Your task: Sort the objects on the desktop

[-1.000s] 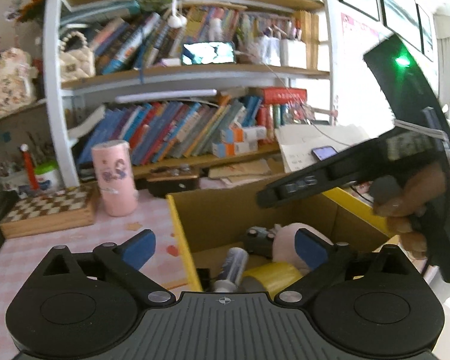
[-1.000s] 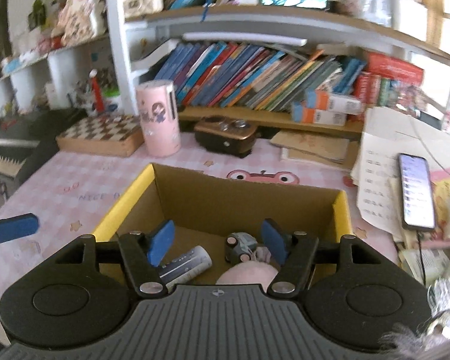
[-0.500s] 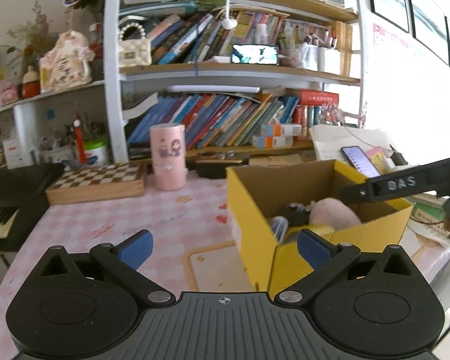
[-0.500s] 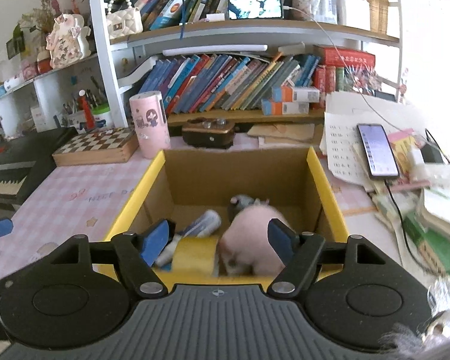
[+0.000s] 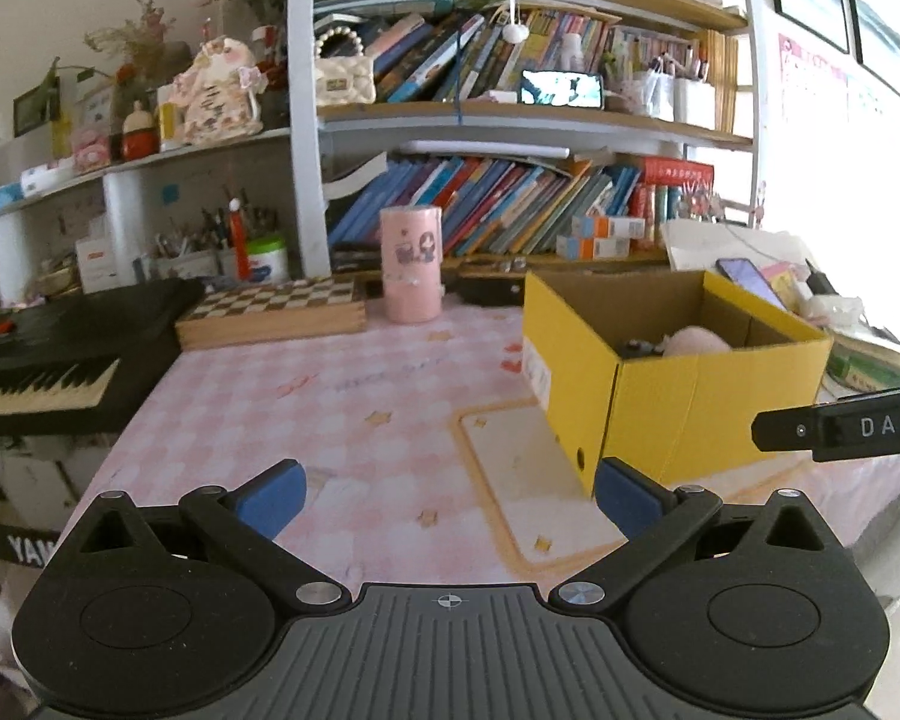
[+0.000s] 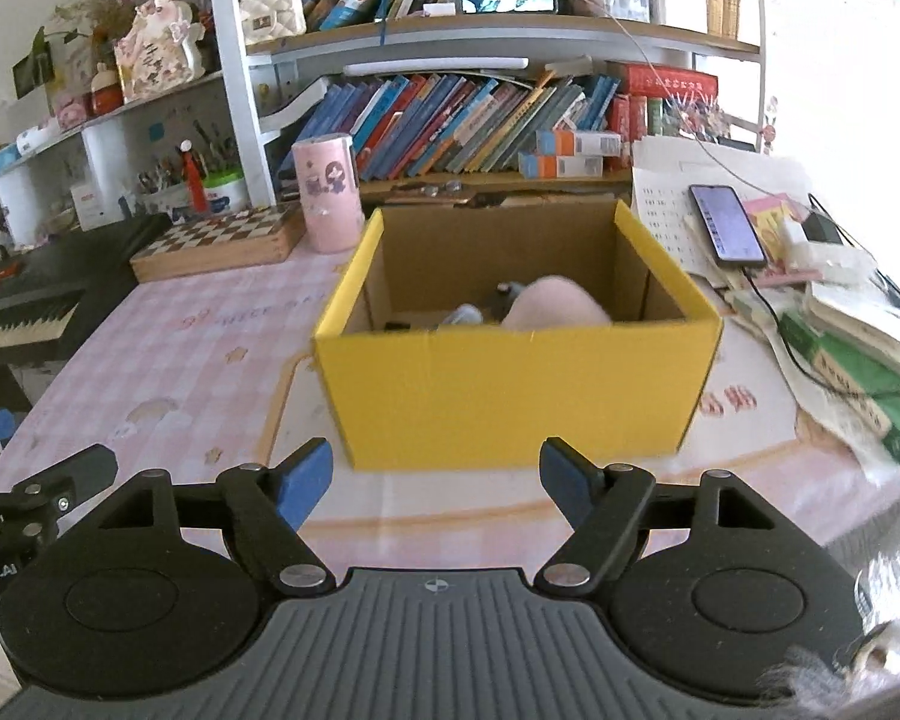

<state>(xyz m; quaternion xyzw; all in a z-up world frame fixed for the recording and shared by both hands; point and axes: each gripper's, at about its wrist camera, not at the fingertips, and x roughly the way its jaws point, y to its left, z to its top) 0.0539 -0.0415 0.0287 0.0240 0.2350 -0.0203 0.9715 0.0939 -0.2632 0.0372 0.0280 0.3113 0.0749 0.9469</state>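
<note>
Currently we find both tools empty and backed away from the yellow box (image 6: 519, 387). The right hand-held gripper (image 6: 435, 483) has nothing between its jaws, which are opening; a second ago it hung over the box interior, now it faces the outer wall. The left hand-held gripper (image 5: 447, 495) stands released above the pink-checked bench (image 5: 342, 414). A pink plush toy (image 6: 555, 303) and small items lie inside the box. We judge the deposit made; a pink canister (image 6: 327, 195) and chessboard (image 6: 222, 240) remain outside.
</note>
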